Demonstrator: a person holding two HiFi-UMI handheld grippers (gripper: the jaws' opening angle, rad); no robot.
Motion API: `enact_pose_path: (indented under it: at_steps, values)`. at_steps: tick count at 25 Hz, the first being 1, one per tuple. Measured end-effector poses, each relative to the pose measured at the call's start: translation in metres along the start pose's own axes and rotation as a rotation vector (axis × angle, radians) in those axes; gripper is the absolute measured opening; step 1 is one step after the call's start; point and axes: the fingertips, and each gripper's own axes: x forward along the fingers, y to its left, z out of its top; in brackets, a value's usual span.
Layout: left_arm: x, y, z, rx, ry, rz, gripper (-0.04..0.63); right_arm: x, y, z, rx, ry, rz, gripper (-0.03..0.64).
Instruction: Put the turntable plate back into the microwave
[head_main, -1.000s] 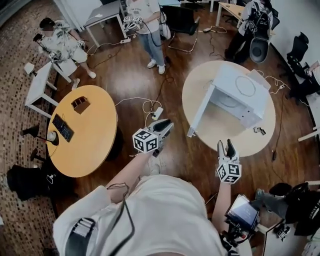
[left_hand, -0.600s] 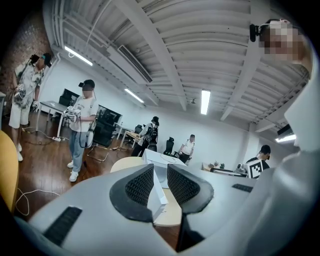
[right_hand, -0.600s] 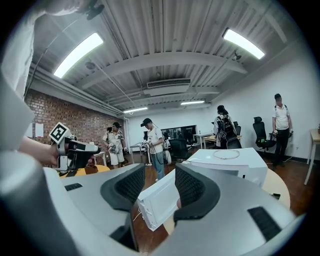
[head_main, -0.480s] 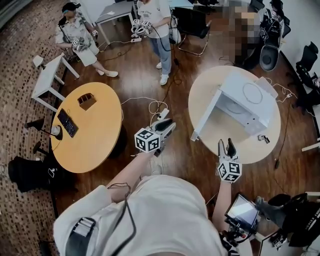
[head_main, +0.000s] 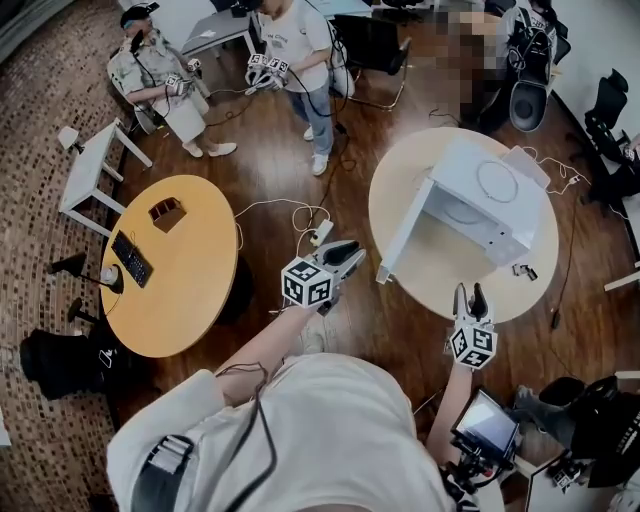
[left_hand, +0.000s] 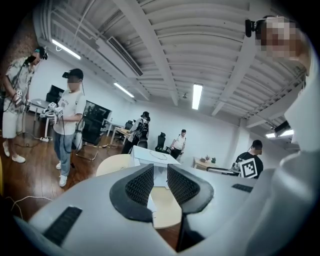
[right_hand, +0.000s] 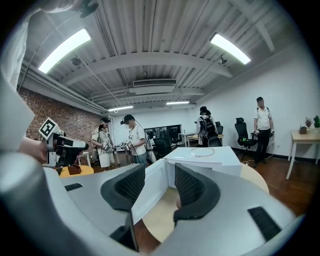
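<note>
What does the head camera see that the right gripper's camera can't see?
Only the head view shows the wearer's own shoulders, a black keyboard on the yellow table and a screen low at the right. Only the right gripper view shows the ceiling and its strip lights. Both show the white microwave, door open, on its round table, and the right gripper, open and empty.

The microwave (head_main: 480, 215) is white all over, its worktop (head_main: 450, 265) pale beige. The turntable plate (head_main: 497, 183) shows only as a faint, clear ring. A second round worktop (head_main: 185, 290) is warm yellow-orange. The floor (head_main: 400, 330) is dark brown wood planking. The left gripper (head_main: 350, 255) and right gripper (head_main: 469, 295) are light grey, with black ribbed pads (left_hand: 140, 185) lining the jaws. Their cubes (head_main: 306, 284) carry black-and-white square markers.
</note>
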Motion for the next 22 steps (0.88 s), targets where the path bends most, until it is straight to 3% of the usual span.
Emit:
enact_pose_path:
  at_steps: [8, 22]
  values:
    - [0.013, -0.012, -0.006, 0.012, 0.028, -0.047, 0.091, -0.012, -0.012, -0.009, 0.001, 0.019, -0.037, 0.172]
    - [0.007, -0.01, -0.015, 0.001, 0.047, -0.055, 0.091, -0.016, 0.003, -0.014, -0.009, 0.041, -0.045, 0.172]
